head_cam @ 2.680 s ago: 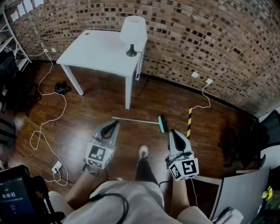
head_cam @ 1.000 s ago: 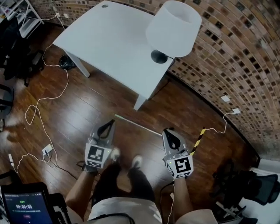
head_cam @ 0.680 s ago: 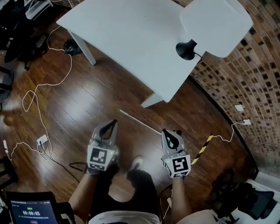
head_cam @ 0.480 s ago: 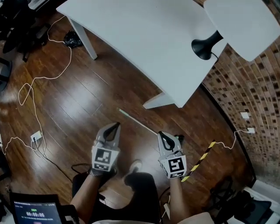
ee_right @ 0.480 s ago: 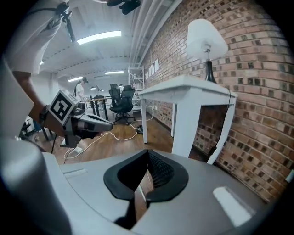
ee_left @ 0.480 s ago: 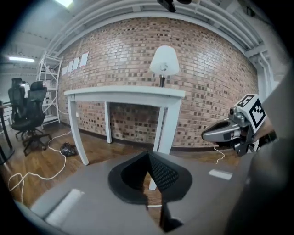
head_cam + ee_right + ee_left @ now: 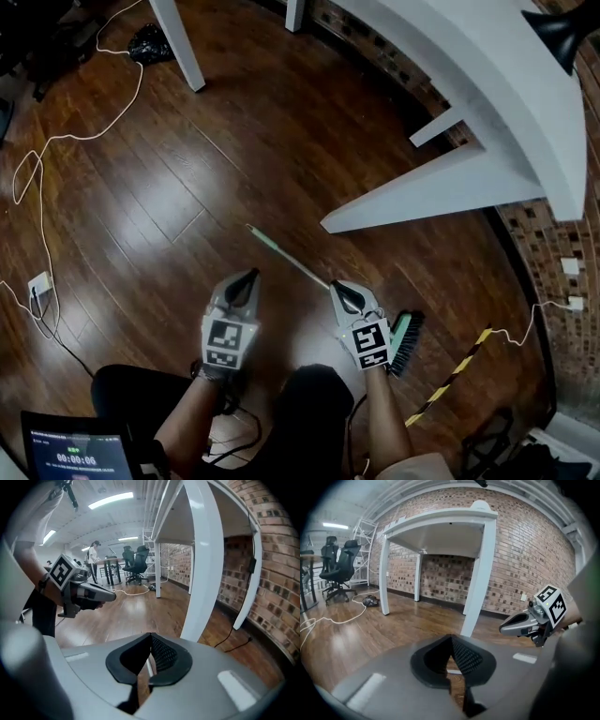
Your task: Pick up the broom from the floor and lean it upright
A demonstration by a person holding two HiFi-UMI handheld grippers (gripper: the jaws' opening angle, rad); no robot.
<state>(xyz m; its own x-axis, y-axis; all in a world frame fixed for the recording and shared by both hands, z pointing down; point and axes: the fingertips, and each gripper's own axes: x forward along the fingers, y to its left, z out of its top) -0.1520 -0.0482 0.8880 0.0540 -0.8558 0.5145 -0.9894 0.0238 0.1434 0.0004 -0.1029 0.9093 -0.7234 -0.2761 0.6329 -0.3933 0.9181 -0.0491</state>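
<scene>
While the person crouches over the wooden floor, a small screen sits closest, at the lower left corner of the head view. Both forearms reach forward from there.

The left gripper hangs low over bare boards. Its jaws are closed tip to tip with nothing between them. The right gripper is level with it and a little apart, and its jaws are also pressed together and empty.

The broom lies flat on the floor. Its thin pale handle runs on a slant from the open boards ahead of the left gripper to a spot right under the right gripper's tips. Whether those tips touch it cannot be told. The right gripper view shows the handle as a pale bar just past the closed jaws. The green brush head rests beside the right wrist, on its outer side. A black and yellow striped strip lies just beyond the brush head.

Farther left, a white cable loops across the floor to a socket block. Beyond the broom stands a white table, with a black bag near its far leg. A brick wall runs behind the table.
</scene>
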